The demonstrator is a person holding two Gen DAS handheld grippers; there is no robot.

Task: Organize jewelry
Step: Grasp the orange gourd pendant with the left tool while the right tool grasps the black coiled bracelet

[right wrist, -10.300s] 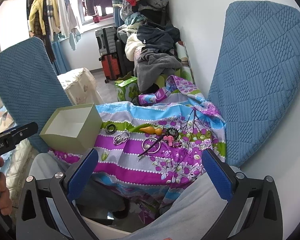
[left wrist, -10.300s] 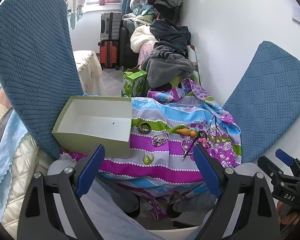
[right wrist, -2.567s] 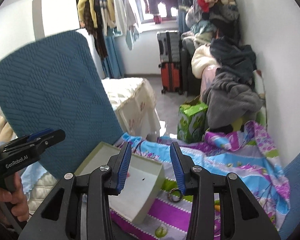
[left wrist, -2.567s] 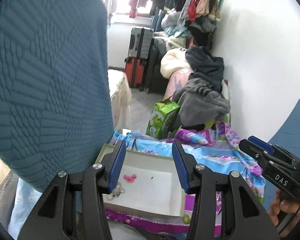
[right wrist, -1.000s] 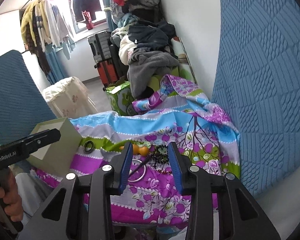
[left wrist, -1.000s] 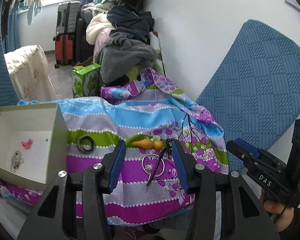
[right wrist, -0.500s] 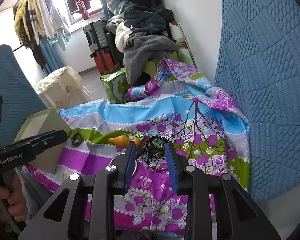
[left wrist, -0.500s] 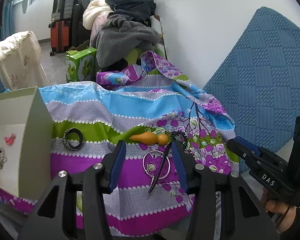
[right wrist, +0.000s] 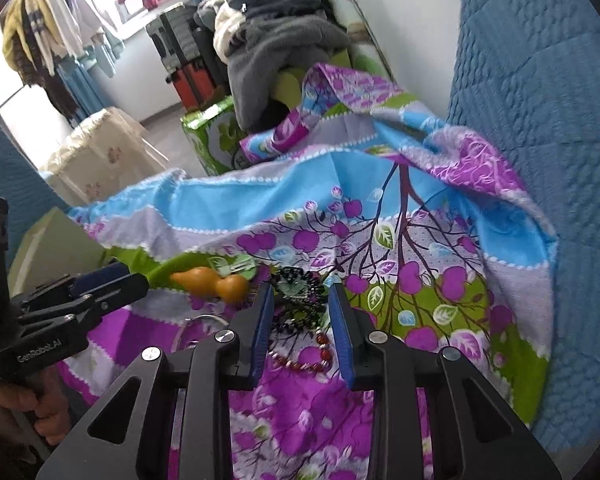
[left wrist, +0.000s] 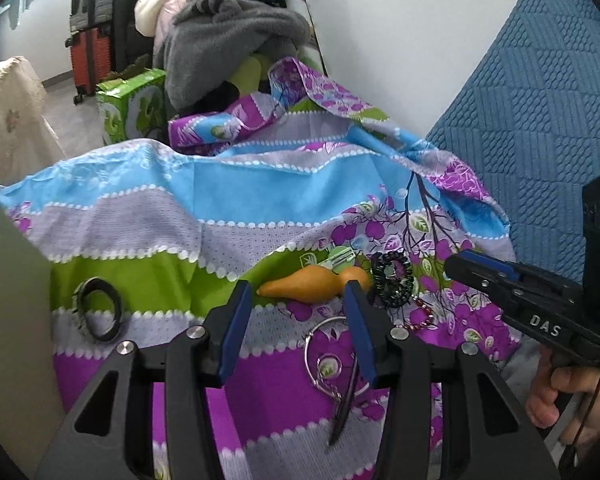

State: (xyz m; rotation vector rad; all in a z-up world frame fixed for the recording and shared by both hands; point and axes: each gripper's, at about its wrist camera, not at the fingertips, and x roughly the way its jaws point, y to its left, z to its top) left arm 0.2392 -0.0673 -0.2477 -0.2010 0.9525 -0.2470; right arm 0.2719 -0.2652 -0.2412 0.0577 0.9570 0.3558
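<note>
1. The left gripper [left wrist: 296, 312] has been brought away from the box [right wrist: 56, 248] and back over the striped cloth [left wrist: 260, 200]. Its jaws are held apart with nothing between them, and the orange gourd pendant [left wrist: 312, 286] is framed in the gap.
2. The right gripper [right wrist: 300, 312] has been pushed in closer than it was half a second ago. It is parted and empty, and the dark beaded bracelet [right wrist: 298, 282] is lined up between the blue pads [right wrist: 342, 336].
3. A chain and a pink piece were seen inside the box a second ago, so part of the sorting is judged done. The pieces left on the cloth appear to be next, one per gripper.
4. Only in the left wrist view is the black ring [left wrist: 98, 314] seen, lying well apart to the left, along with the silver hoop [left wrist: 328, 350] and its dark pendant beside the right pad.
5. Only in the right wrist view is the red bead strand [right wrist: 304, 358] seen clearly, lying just behind the bracelet. The box interior is shown in neither view.
</note>
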